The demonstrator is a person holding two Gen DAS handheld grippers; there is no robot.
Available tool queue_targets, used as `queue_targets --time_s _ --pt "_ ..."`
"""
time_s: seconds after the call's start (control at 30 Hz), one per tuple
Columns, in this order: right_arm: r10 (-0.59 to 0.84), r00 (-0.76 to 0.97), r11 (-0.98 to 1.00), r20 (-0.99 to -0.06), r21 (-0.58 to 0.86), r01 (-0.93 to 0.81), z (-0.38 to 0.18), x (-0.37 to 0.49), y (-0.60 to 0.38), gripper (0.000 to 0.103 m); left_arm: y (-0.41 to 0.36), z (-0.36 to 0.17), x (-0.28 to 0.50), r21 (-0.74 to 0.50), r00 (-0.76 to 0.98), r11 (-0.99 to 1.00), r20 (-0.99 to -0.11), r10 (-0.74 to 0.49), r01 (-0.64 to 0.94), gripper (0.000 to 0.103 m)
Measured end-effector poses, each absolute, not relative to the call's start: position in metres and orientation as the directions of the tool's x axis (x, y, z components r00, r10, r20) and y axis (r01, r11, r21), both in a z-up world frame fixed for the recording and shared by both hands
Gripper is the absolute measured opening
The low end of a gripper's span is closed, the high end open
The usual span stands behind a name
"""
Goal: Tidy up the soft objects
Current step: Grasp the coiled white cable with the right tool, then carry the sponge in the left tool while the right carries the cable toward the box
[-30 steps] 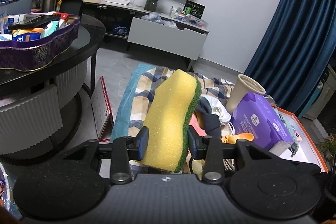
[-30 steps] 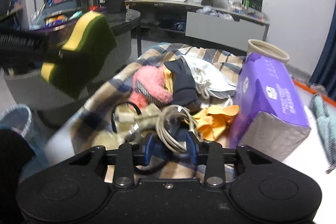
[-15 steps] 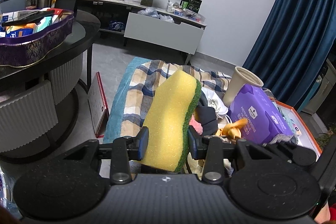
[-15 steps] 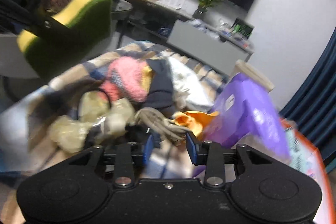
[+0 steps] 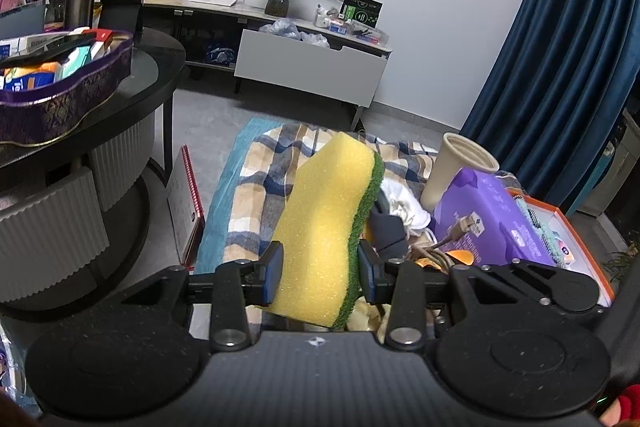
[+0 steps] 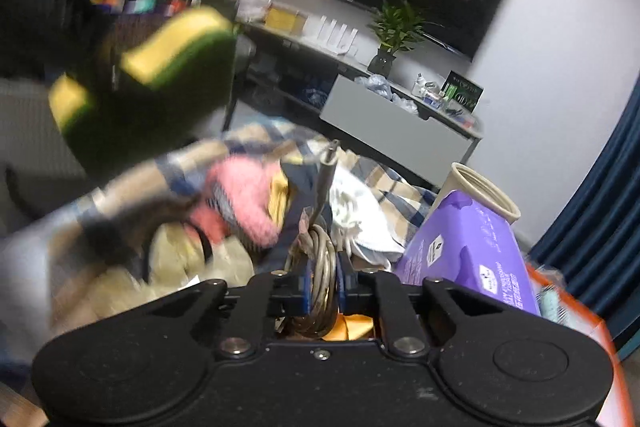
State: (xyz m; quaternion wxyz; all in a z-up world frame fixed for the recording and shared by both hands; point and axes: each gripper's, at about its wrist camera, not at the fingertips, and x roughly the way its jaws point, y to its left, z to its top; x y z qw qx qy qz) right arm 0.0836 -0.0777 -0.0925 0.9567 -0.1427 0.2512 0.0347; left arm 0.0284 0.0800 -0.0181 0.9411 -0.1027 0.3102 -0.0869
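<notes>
My left gripper [image 5: 320, 277] is shut on a yellow sponge with a green scouring side [image 5: 326, 223], held upright above the plaid cloth [image 5: 260, 191]. The sponge also shows blurred at the left of the right wrist view [image 6: 152, 83]. My right gripper [image 6: 323, 289] is shut on a coiled grey cable [image 6: 320, 267], lifted over the pile; its plug end [image 5: 460, 227] shows in the left wrist view. The pile holds a pink fuzzy item [image 6: 248, 199], a dark cloth [image 5: 386, 231], a white cloth [image 6: 360, 211] and an orange item [image 6: 348, 327].
A purple wipes pack [image 5: 488, 219] and a beige cup [image 5: 460, 171] stand right of the pile. An orange-rimmed box [image 5: 576, 247] lies further right. A round black table [image 5: 152, 75] with a purple tray [image 5: 64, 95] stands left. A TV cabinet [image 5: 312, 67] is behind.
My right gripper closed on the coiled cable and lifted it off the pile. My left gripper kept hold of the sponge and drew back and up a little.
</notes>
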Motion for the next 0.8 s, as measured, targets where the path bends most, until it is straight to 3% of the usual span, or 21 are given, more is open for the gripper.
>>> queue_targets --time_s 0.17,0.27,0.8 --pt "0.093 0.873 0.992 -0.478 -0.028 -0.121 -0.059 0.081 -0.106 0.014 0.070 -0.009 0.030 -0.243 0.799 0.964 -0.555 -0.232 0.111 0.040" --pt "0.092 0.888 0.996 -0.450 0.033 -0.086 -0.038 0.077 -0.121 0.014 0.064 -0.003 0.030 -0.246 0.804 0.963 -0.546 -0.234 0.113 0.040" --pt "0.037 0.931 0.999 -0.363 0.013 -0.035 0.022 0.045 -0.158 0.014 0.018 0.023 0.036 -0.210 0.815 0.970 -0.537 -0.221 0.125 0.040"
